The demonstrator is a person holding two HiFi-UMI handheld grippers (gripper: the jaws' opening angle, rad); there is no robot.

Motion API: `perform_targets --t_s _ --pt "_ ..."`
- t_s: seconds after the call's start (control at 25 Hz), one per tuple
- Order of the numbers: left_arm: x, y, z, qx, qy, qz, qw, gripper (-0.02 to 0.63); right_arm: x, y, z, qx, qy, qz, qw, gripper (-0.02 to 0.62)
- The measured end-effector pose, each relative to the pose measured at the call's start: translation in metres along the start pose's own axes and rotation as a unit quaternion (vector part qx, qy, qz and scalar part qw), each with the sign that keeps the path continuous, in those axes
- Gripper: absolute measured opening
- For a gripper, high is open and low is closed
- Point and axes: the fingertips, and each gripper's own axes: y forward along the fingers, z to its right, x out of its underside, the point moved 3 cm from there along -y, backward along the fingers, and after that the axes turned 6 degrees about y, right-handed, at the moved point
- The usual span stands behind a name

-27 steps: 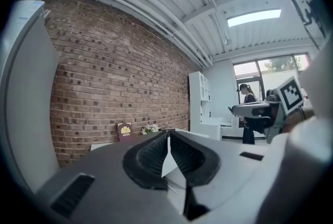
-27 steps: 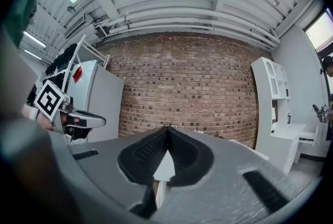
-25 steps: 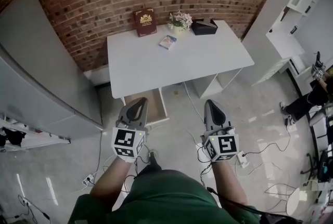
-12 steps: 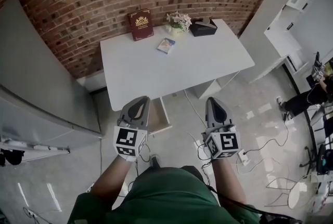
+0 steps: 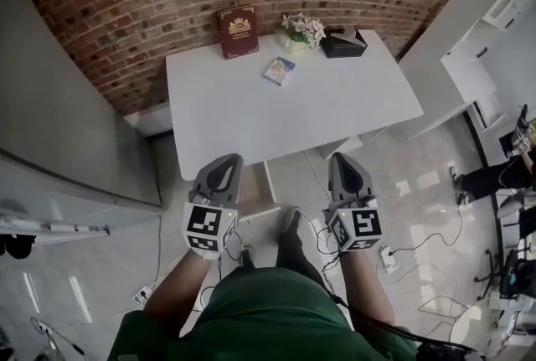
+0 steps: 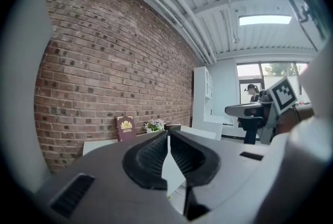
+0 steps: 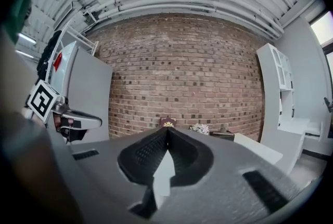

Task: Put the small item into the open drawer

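Note:
The small item, a blue and white packet (image 5: 280,70), lies on the white table (image 5: 251,112) toward its back. The open drawer (image 5: 258,202) sticks out under the table's front edge, largely hidden behind my left gripper (image 5: 226,161). My right gripper (image 5: 343,158) is level with it, to the right. Both hang over the floor just short of the table, jaws shut and empty. In the left gripper view the jaw tips of the left gripper (image 6: 168,134) meet. The right gripper (image 7: 167,130) looks the same in its own view.
A red book (image 5: 237,31), flowers (image 5: 304,29) and a black box (image 5: 343,43) stand along the table's back by the brick wall. Cables and a power strip (image 5: 387,254) lie on the floor. A grey cabinet (image 5: 67,125) stands left, white shelving (image 5: 494,33) right.
Both grippers and the person have come closer to the table, still shut. A foot has stepped forward between them, and the left gripper now covers more of the drawer.

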Motion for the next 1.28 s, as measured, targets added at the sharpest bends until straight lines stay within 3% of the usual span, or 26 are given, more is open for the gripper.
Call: perform_targets --t_s 0.28,0.48,0.68,1.04,1.28 --pt "0.004 0.029 -0.038 -0.069 0.000 -0.021 0.9974 0.014 0.008 0.073 0.027 -0.039 -0.002 -0.007 0.999 0.003" --pt "0.002 0.072 -0.039 -0.086 0.001 -0.037 0.9957 0.014 0.008 0.127 0.061 -0.055 -0.012 -0.009 0.998 0.003" --pt "0.008 0.107 -0.037 -0.109 -0.007 -0.061 0.9922 0.014 0.033 0.179 0.089 -0.091 -0.023 -0.047 0.994 0.003" --pt "0.027 0.130 -0.038 -0.167 -0.031 -0.108 0.9794 0.014 0.089 0.273 0.101 -0.175 -0.082 -0.130 0.972 0.049" --pt "0.040 0.134 -0.051 -0.215 -0.039 -0.123 0.9680 0.014 0.119 0.325 0.105 -0.204 -0.108 -0.164 0.959 0.061"
